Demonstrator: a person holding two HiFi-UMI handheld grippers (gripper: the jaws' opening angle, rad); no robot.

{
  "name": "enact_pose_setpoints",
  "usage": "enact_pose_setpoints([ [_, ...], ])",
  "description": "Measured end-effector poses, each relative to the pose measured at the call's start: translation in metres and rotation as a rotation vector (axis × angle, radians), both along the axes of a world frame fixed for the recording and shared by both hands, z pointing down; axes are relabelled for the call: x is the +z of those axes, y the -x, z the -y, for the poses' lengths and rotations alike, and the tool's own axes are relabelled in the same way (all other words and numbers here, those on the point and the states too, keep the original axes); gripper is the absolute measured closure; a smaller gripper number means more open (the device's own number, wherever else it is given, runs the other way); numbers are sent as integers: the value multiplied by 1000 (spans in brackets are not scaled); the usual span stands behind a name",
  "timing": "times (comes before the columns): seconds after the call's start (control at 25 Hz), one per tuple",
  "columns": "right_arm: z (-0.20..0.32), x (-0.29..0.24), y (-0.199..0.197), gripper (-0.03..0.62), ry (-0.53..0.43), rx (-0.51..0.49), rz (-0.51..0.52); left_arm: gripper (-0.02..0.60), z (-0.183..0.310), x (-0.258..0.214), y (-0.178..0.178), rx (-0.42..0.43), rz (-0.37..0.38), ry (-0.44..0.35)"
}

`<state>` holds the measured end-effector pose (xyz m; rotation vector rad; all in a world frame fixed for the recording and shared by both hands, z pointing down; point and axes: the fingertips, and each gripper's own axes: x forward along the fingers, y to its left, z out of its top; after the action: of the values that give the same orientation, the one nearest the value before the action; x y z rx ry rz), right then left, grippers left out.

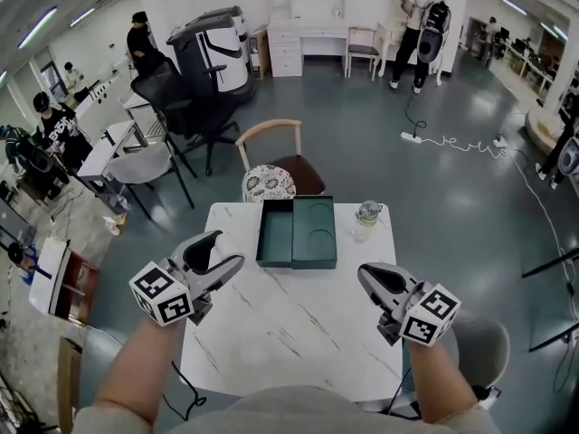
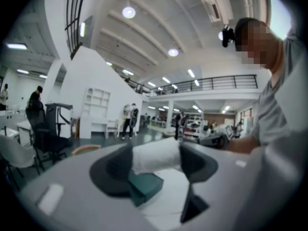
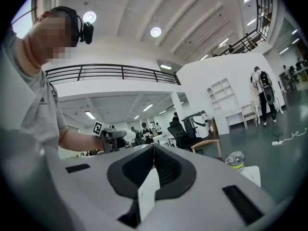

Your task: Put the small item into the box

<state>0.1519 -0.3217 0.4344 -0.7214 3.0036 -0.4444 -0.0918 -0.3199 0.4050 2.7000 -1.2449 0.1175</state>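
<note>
A white marble table (image 1: 289,333) stands in a wide open hall. The small item (image 1: 368,212), a clear little jar, sits near its far edge, just right of the open green box (image 1: 297,233). Nearer me, the left gripper (image 1: 232,250) gapes wide and empty, and the right gripper (image 1: 363,270) is pinched closed on nothing.

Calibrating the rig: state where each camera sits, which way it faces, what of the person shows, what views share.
Head view: on the person's head, facing steeply down at the table and box; both forearms, left gripper, right gripper show.
Left gripper view: on the left gripper, facing inward across the box; torso shows.
Right gripper view: on the right gripper, facing inward; torso, left gripper show.
Shared: head and right gripper views show the jar.
</note>
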Motion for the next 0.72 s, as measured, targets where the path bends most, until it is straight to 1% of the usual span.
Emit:
enact_pose_setpoints([
  [0.16, 21, 11, 24, 586, -8, 40, -21, 281, 52, 24, 11, 73, 52, 6],
  [0.32, 44, 24, 40, 586, -17, 76, -23, 281, 96, 62, 9, 141, 119, 24],
  [0.52, 66, 44, 58, 585, -32, 82, -29, 282, 143, 102, 7, 190, 182, 41],
  [0.72, 83, 70, 72, 586, -33, 81, -56, 282, 181, 143, 7, 234, 269, 62],
])
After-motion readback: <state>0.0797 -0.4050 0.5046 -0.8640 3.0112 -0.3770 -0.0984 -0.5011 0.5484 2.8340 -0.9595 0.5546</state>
